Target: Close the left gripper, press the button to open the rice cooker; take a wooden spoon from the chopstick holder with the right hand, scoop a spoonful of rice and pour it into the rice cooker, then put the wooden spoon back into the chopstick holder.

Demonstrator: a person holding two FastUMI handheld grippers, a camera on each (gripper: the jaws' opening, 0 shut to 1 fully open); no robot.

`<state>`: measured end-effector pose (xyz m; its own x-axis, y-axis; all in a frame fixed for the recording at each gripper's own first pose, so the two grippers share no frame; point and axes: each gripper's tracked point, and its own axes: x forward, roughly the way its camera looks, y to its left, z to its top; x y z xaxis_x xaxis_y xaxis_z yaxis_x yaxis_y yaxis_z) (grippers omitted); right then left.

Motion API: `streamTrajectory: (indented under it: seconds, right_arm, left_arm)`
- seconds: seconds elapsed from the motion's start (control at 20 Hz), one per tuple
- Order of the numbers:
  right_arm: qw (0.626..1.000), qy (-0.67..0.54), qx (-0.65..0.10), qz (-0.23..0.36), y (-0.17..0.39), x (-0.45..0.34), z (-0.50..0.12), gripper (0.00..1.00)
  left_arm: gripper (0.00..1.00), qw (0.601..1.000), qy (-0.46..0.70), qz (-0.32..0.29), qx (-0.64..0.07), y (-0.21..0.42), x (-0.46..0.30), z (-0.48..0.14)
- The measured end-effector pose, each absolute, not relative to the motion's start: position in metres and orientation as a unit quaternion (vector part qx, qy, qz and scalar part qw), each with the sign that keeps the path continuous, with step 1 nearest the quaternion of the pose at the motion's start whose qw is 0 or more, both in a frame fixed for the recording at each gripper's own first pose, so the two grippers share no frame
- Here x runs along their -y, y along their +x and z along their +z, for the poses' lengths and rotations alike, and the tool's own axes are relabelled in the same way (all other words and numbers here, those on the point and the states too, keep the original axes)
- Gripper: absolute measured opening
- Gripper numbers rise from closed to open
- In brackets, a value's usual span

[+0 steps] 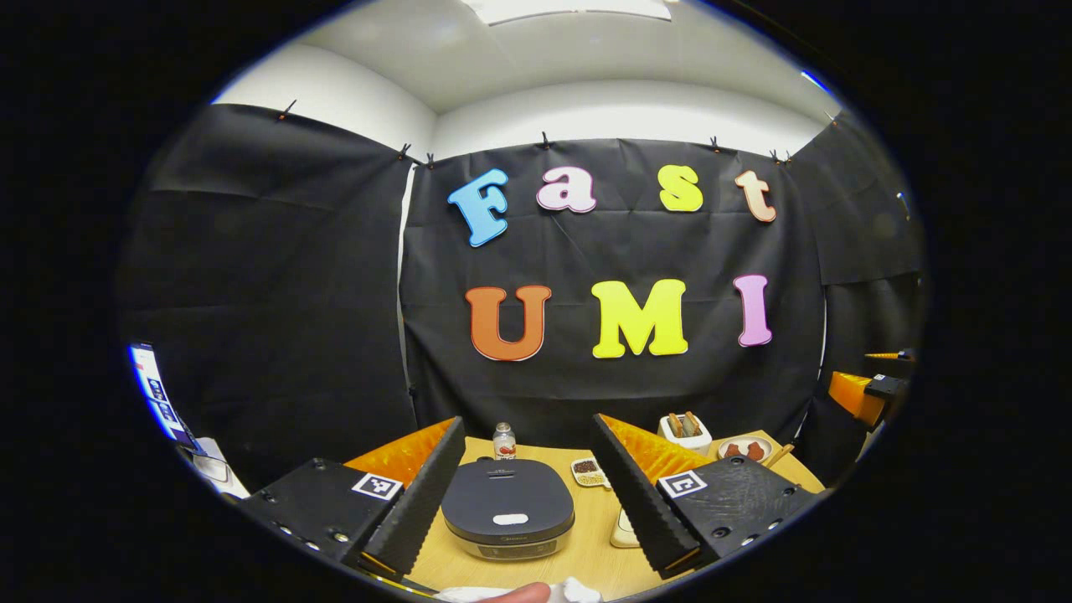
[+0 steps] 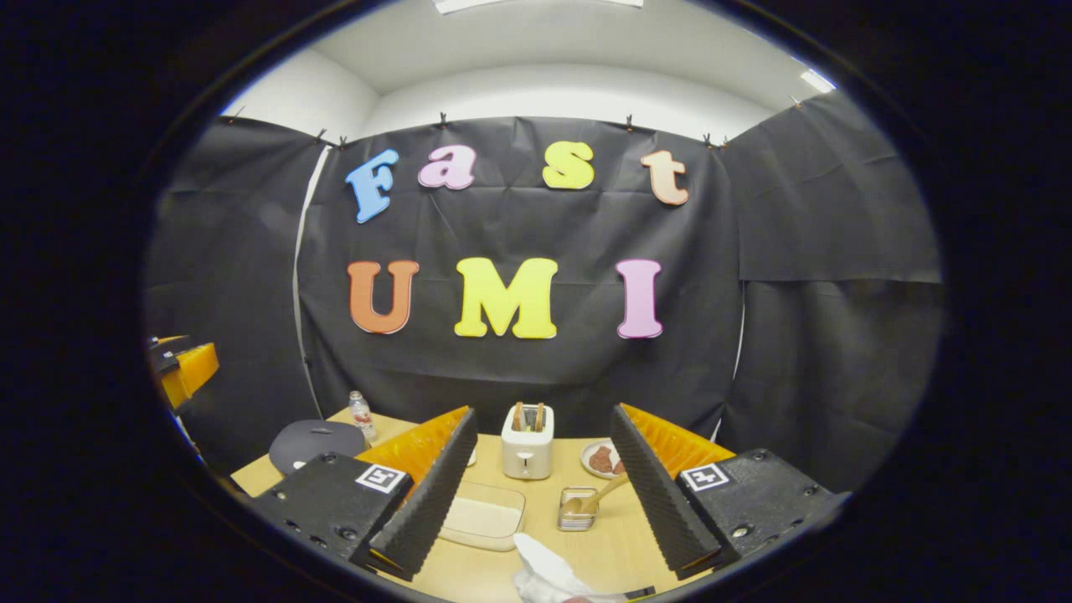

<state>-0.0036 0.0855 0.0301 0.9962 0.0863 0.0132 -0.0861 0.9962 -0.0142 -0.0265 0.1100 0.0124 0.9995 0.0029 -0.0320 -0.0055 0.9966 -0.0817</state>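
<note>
Hovering with fingers spread wide, both hand-held grippers [image 1: 528, 494] [image 2: 544, 494] face the closed rice cooker [image 1: 507, 507].

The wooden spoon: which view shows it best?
The right gripper view. There the wooden spoon leans in the chopstick holder, close ahead between the tool's open fingers. In the left gripper view, a thin wooden handle at the far right may be the spoon, small and unclear.
</note>
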Motion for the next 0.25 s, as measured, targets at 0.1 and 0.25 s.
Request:
streamTrajectory:
  seconds: [0.1, 0.25]
  right_arm:
    - [0.999, -0.005, 0.005, 0.044, -0.0036, -0.0852, 0.0284, 1.0]
    - [0.999, -0.005, 0.004, 0.043, -0.0027, -0.0843, 0.0276, 0.99]
  left_arm:
    - [0.96, 0.999, -0.04, 0.005, -0.016, -0.0266, -0.1124, 0.011]
    - [0.96, 0.999, -0.035, 0.008, -0.016, -0.0263, -0.1143, 0.011]
